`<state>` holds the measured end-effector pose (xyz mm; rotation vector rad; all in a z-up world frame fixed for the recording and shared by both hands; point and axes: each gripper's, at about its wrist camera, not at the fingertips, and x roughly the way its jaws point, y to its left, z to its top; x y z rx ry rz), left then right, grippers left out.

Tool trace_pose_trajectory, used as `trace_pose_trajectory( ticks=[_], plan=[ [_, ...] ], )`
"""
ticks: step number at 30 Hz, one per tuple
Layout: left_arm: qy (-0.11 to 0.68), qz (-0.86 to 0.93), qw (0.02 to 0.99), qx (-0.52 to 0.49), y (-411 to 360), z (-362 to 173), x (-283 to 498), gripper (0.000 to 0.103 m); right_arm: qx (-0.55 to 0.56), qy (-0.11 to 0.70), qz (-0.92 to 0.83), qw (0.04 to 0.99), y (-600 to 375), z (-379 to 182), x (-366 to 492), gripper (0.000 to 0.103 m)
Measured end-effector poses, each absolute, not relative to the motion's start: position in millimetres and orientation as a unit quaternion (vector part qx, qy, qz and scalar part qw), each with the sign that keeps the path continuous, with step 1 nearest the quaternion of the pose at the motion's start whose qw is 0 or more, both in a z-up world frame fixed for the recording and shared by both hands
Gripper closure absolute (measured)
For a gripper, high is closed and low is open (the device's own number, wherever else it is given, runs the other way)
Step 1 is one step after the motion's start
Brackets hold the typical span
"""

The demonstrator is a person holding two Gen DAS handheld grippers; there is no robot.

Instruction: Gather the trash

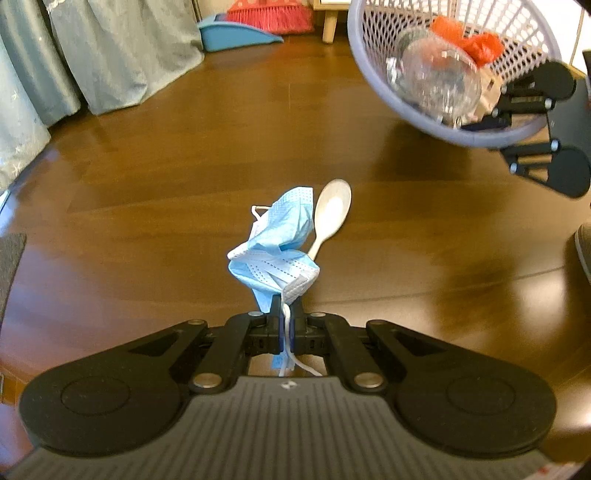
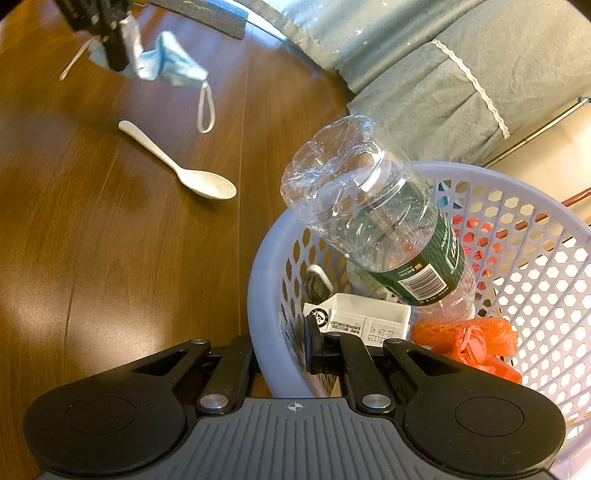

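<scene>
Pinched between the pressed-together jaws of the left gripper (image 1: pixel 284 306), a crumpled blue face mask (image 1: pixel 275 247) is held clear of the wooden floor (image 1: pixel 147 177), its white ear loops dangling. In the right wrist view the same mask is seen at far left, hanging from the gripper above the boards.

The lavender basket (image 2: pixel 258 288) is gripped at its near rim by the right gripper (image 2: pixel 284 350): one of the jaws is set inside the wall and the other outside, so the rim is clamped between them. From the left wrist view the basket appears at far right, lifted and tilted toward the mask, well apart from it.

Much of the collecting is judged to be done. Inside the basket a clear plastic bottle (image 2: pixel 373 218) with a green label is propped neck-down, a white carton (image 2: pixel 358 321) lies beneath it, and a scrap of orange plastic (image 2: pixel 469 339) is bunched at the right; a small brush-like item (image 2: pixel 317 282) is glimpsed by the near wall.

What is left, as far as can be seen: the mask has yet to be dropped in, and a pale plastic spoon (image 2: pixel 184 170) is lying on the floor just beyond the mask. A pink broom (image 1: pixel 269 14) and blue dustpan (image 1: pixel 236 35) are leaning by the curtains (image 1: pixel 122 55) at the far side.
</scene>
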<state>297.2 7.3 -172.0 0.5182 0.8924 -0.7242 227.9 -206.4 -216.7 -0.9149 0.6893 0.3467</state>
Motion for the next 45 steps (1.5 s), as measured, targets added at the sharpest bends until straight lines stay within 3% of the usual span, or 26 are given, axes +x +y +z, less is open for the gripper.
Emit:
trace_pose_trajectory(
  ticks=[12, 33, 45],
  plan=[
    [0.380, -0.367, 0.817, 0.229, -22.8, -137.3, 299.3, 0.103, -0.429, 0.325, 0.163, 0.827, -205.8, -217.5, 227.6, 0.098],
    [0.374, -0.383, 0.816, 0.218, -33.7, -127.5, 297.4, 0.103, -0.425, 0.326, 0.162, 0.829, -205.5, -216.3, 229.2, 0.098],
    [0.335, -0.431, 0.813, 0.204, -74.9, -87.0, 304.0, 0.103, -0.433, 0.321, 0.171, 0.825, -200.6, -220.2, 223.8, 0.098]
  ],
)
